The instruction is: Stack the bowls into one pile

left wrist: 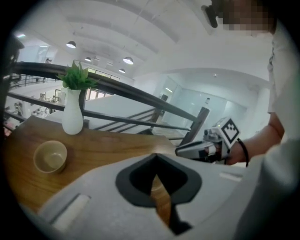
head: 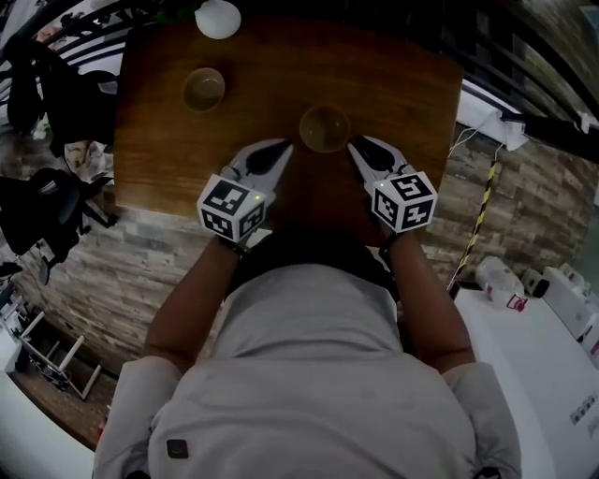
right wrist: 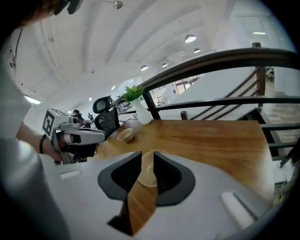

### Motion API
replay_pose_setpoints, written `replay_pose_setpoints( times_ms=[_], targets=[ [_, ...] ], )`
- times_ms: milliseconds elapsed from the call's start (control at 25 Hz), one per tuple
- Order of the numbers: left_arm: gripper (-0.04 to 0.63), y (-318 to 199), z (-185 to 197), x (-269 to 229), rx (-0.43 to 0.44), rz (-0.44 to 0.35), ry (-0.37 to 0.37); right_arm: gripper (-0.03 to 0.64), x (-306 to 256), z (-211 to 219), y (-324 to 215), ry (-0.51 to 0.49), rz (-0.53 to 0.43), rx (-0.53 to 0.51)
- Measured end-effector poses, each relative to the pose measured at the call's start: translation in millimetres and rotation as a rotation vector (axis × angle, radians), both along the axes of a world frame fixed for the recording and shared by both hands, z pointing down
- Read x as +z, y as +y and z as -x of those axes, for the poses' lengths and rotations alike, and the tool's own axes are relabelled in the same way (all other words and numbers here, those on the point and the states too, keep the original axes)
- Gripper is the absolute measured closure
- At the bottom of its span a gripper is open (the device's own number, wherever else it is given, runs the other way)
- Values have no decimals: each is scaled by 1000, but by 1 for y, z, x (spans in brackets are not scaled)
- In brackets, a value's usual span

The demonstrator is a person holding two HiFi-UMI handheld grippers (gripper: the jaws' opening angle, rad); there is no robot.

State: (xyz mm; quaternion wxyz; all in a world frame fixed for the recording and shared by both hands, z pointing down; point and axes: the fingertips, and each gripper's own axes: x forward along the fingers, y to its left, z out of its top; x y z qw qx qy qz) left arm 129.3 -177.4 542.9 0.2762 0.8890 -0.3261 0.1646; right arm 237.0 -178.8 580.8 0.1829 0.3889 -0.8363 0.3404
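Step in hand: I judge this to be the approach for the first pick, and I am lining the right gripper (head: 359,150) up on the near bowl (head: 324,128).
Near bowl: it stands upright on the worktop (head: 402,84), between my two grippers and just ahead of both tips.
Far bowl (head: 203,89): it is upright, well apart to the left and further back, near the white vase (head: 217,17). I take it as the base of the pile.
Right fingers: they are apart and clamp nothing. In the right gripper view the near bowl shows through the gap, with no pad pressing on it.
Left gripper (head: 279,152): its fingers are together and empty, with the tip just beside the bowl's left side.
Doing it well: I want one right finger inside the rim and one outside. Then I close squarely on the wall, lift straight, and lower the bowl centred into the far one.
Watch for: the bowl looks light and the wood smooth, so a glancing touch from either tip could push it away. I would hold the left gripper clear.
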Motion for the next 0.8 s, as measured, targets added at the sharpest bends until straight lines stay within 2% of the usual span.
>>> replay_pose_setpoints(
  times_ms=[400, 800],
  targets=[
    [591, -13, -5, 67, -27, 88, -40, 523, 84, -7, -18, 7, 136, 24],
    [591, -11, -3, 79, -43, 112, -49, 517, 115, -8, -22, 8, 192, 49]
  ],
)
